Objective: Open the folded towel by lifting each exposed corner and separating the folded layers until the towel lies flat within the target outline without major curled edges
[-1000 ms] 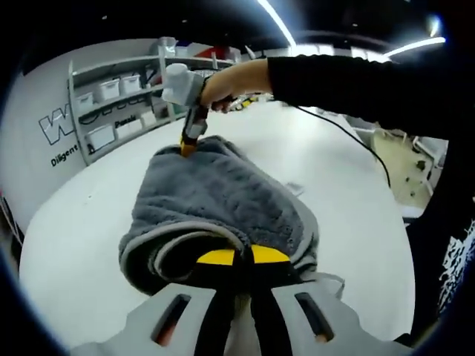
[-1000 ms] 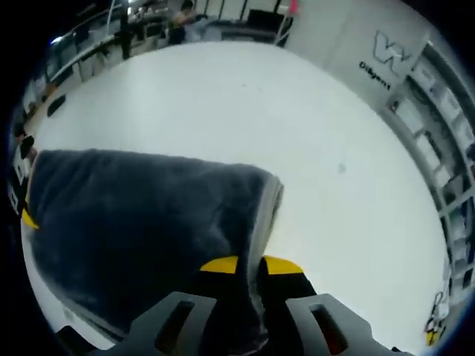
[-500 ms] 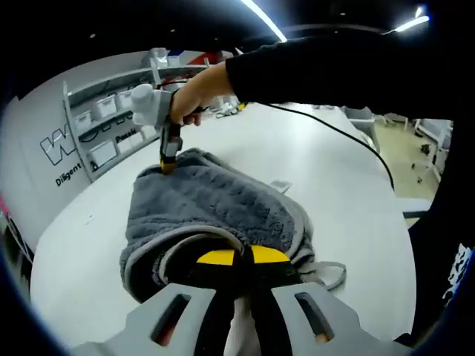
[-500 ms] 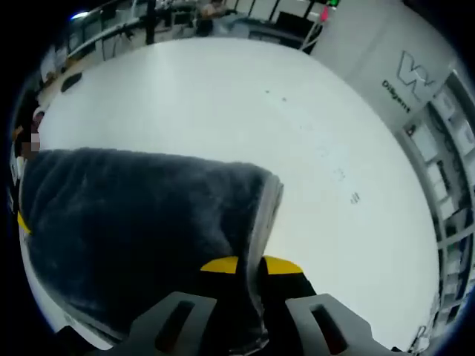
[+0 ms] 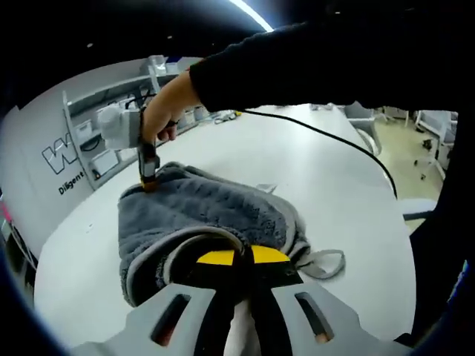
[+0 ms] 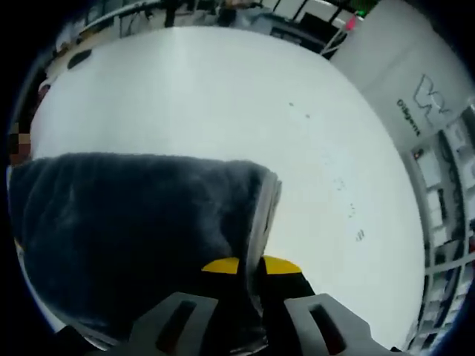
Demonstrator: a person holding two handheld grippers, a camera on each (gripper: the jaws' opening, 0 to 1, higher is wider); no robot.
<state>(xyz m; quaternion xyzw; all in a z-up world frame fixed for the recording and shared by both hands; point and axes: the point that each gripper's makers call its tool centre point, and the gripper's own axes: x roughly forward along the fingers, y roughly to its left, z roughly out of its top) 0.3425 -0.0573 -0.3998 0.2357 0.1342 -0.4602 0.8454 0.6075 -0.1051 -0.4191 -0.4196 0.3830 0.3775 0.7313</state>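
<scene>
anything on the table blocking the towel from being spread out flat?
Nothing visible. Both grippers, left and right, are shut on the grey towel, and the white table around it is bare. No target outline can be made out.

Towel (image 5: 208, 211) grey, plush, lighter grey edge band; looks darker charcoal in right gripper view (image 6: 133, 222). Left gripper (image 5: 239, 258) grey body, black jaws, yellow tips. Right gripper (image 6: 251, 267) same colours. Table (image 5: 326, 185) white. Sleeve (image 5: 297, 67) black. Cable (image 5: 334, 141) black. Wall (image 5: 44, 148) white, black lettering.
</scene>
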